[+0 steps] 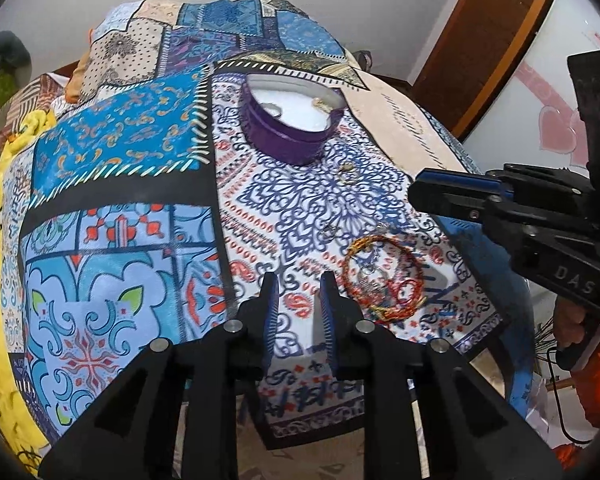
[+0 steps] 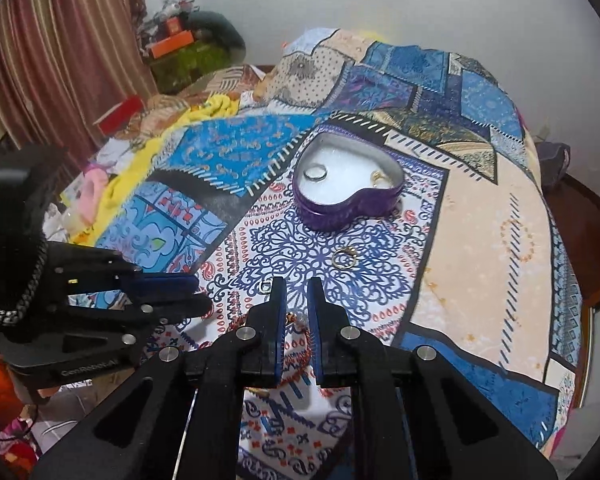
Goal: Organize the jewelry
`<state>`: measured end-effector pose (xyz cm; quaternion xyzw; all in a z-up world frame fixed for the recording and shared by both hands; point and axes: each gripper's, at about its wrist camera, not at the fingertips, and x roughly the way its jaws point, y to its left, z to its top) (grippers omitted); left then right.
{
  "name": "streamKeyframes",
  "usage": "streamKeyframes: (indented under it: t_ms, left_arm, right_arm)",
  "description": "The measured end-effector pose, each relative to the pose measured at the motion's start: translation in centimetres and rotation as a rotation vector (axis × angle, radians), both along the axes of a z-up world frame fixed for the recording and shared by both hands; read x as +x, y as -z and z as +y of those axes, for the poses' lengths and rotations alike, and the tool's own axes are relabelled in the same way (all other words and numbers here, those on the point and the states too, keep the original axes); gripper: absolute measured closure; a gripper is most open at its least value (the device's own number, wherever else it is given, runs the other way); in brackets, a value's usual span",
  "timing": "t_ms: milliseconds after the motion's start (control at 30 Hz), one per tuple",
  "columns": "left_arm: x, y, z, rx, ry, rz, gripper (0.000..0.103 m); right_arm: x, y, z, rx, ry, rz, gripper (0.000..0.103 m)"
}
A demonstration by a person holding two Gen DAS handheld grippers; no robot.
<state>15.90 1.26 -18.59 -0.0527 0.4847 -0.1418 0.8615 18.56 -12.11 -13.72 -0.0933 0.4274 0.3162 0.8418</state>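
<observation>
I hold both tools tilted steeply down over the patchwork bedspread (image 1: 120,152), each near the purple heart-shaped box (image 2: 346,196), which sits open farther up the bed. My left gripper (image 1: 298,284) has its jaws slightly parted with nothing between them, the tips hovering short of the box and just left of the red-and-yellow thread bangles (image 1: 384,280). My right gripper (image 2: 296,288) has its jaws nearly together; the bangles lie beneath it, and I cannot tell whether anything is pinched there. Inside the box, a silver ring (image 2: 315,172) lies on white padding with what looks like a gold piece (image 2: 380,178) at the right rim. A gold ring (image 2: 344,258) lies on the cloth just below the box.
</observation>
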Motion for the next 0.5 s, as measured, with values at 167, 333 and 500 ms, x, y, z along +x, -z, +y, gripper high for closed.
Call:
streamKeyframes:
  t_ms: [167, 333, 500]
  left_arm:
    - [0.5, -0.2, -0.9, 0.004, 0.018, 0.001, 0.083]
    - [1.3, 0.5, -1.8, 0.026, 0.028, 0.020, 0.083]
    - [2.0, 1.2, -2.2, 0.022, 0.030, 0.038, 0.083]
  right_arm:
    - [0.0, -0.6, -1.5, 0.021, 0.032, -0.018, 0.094]
    - [0.2, -0.4, -2.7, 0.028, 0.055, -0.013, 0.094]
    - [0.6, 1.1, -2.5, -0.008, 0.062, 0.045, 0.093]
